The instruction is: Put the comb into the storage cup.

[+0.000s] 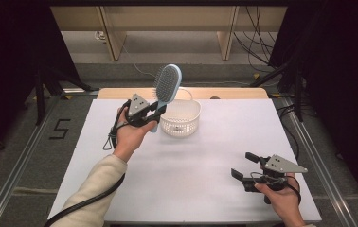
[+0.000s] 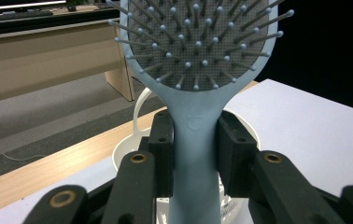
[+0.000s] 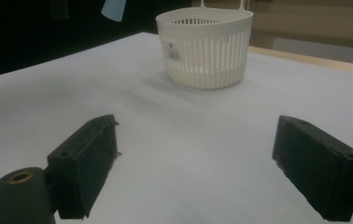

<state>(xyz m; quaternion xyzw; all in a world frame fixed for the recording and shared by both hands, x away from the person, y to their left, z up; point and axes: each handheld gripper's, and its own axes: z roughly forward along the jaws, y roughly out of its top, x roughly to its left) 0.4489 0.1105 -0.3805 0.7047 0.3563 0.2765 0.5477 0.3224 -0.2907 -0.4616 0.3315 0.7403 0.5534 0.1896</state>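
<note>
The left hand-held gripper (image 1: 154,113) clamps the handle of the blue hairbrush (image 1: 166,87), lifted beside the white basket (image 1: 182,124) near the worktop (image 1: 191,161)'s far edge (bristles facing its camera). The right hand-held gripper (image 1: 243,165) rests wide open and empty near the front right corner.

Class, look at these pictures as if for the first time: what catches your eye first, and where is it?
First comes the pale blue hairbrush, held up above the table with its bristled head uppermost, its handle clamped in the left tool. Just beside and below it stands a white slatted basket near the far edge of the white table. At the near right, the right tool rests low with its jaws wide apart, holding nothing.
</note>
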